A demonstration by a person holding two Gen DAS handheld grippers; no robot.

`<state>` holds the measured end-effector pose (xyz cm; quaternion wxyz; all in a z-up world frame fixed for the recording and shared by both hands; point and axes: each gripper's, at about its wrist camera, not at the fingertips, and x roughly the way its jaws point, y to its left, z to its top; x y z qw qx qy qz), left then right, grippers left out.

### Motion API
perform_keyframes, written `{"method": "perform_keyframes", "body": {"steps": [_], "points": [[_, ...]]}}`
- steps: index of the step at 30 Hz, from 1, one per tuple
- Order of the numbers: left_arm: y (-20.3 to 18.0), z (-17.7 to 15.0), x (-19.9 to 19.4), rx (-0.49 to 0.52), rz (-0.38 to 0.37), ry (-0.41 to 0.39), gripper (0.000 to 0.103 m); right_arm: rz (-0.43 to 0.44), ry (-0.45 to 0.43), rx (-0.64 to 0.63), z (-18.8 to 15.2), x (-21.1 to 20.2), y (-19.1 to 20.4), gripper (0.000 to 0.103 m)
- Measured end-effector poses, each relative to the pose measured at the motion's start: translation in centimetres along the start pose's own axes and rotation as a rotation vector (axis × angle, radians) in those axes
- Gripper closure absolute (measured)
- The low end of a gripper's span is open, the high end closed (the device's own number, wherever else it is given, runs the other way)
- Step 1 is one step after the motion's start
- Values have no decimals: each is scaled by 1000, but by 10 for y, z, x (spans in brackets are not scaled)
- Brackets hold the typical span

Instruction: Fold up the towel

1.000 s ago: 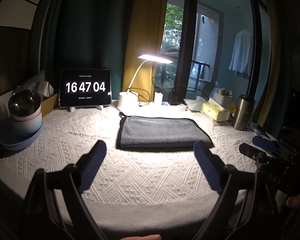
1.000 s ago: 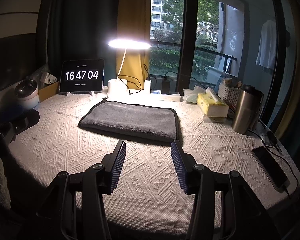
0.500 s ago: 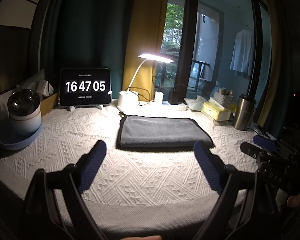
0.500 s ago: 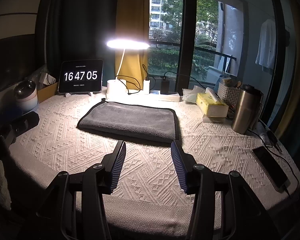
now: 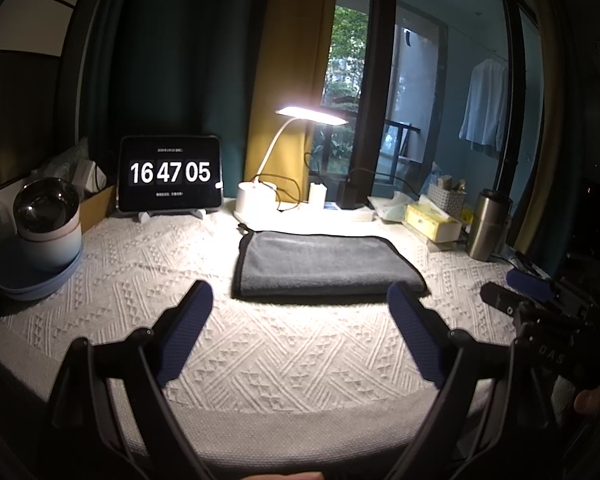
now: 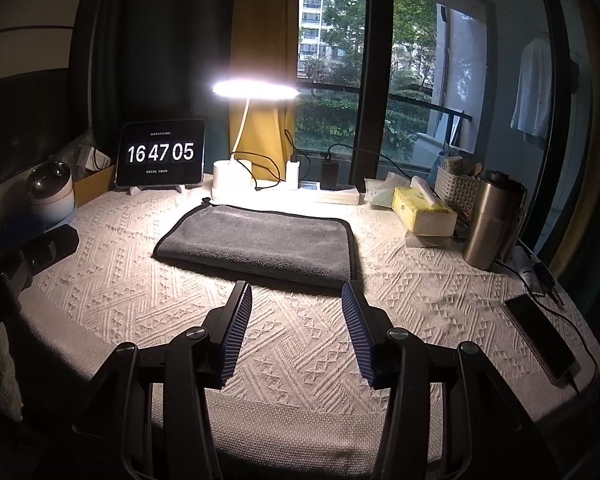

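A grey towel (image 5: 324,262) with a dark border lies folded flat on the white textured table cover, under the lamp; it also shows in the right wrist view (image 6: 260,244). My left gripper (image 5: 300,308) is open and empty, held over the table's front part, short of the towel's near edge. My right gripper (image 6: 296,308) is open and empty, also just short of the towel's near edge. The right gripper's body shows at the right of the left wrist view (image 5: 540,300).
At the back stand a tablet clock (image 5: 170,174), a lit desk lamp (image 5: 256,196) and a power strip (image 6: 328,196). Bowls (image 5: 44,232) sit at the left. A tissue box (image 6: 424,210), steel tumbler (image 6: 492,224) and phone (image 6: 540,336) are at the right.
Both grippers have stayed nearly still and open. The towel has not moved. Only the clock has ticked on.
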<state>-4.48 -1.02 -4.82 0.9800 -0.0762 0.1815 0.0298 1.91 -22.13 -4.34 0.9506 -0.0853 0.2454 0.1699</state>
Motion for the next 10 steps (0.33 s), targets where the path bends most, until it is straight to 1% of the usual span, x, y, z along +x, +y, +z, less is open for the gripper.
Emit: {"method": "perform_keyframes", "body": {"steps": [7,10], "points": [[-1,0,2,3,-5,-6,13,-1,-1,1,0,0,0,54],[-3,1,1,31,-4,-25,13,4,0,1,0,1,0,54]]}}
